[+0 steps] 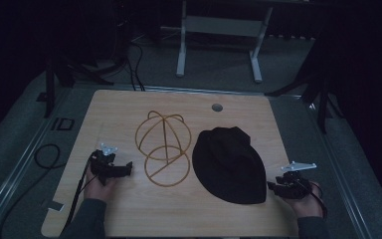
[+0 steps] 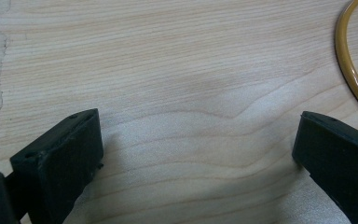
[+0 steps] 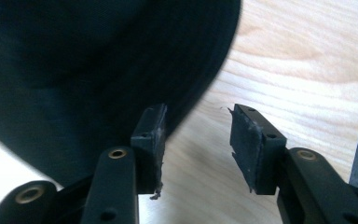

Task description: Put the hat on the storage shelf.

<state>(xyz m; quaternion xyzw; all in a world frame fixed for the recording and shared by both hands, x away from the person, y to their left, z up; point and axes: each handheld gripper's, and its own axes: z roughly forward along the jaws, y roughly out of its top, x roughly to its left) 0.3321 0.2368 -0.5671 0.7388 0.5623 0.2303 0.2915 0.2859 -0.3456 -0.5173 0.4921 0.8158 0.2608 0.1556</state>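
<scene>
A black cap (image 1: 230, 163) lies flat on the wooden table (image 1: 129, 107), right of centre. Left of it stands a yellow wire hat frame (image 1: 162, 147) with a domed top and a ring base. My left gripper (image 1: 128, 169) rests on the table just left of the frame's ring, jaws open wide over bare wood (image 2: 196, 140); a curve of the yellow ring (image 2: 352, 70) shows at that view's right edge. My right gripper (image 1: 271, 186) sits at the cap's near right edge, open. In the right gripper view its left jaw overlaps the cap's brim (image 3: 98, 60), and nothing lies between the jaws (image 3: 198, 135).
A round grommet hole (image 1: 217, 107) sits near the table's far edge. Cables (image 1: 47, 155) lie on the grey floor to the left. A white desk frame (image 1: 219, 40) stands beyond the table. The table's right edge runs close to my right gripper.
</scene>
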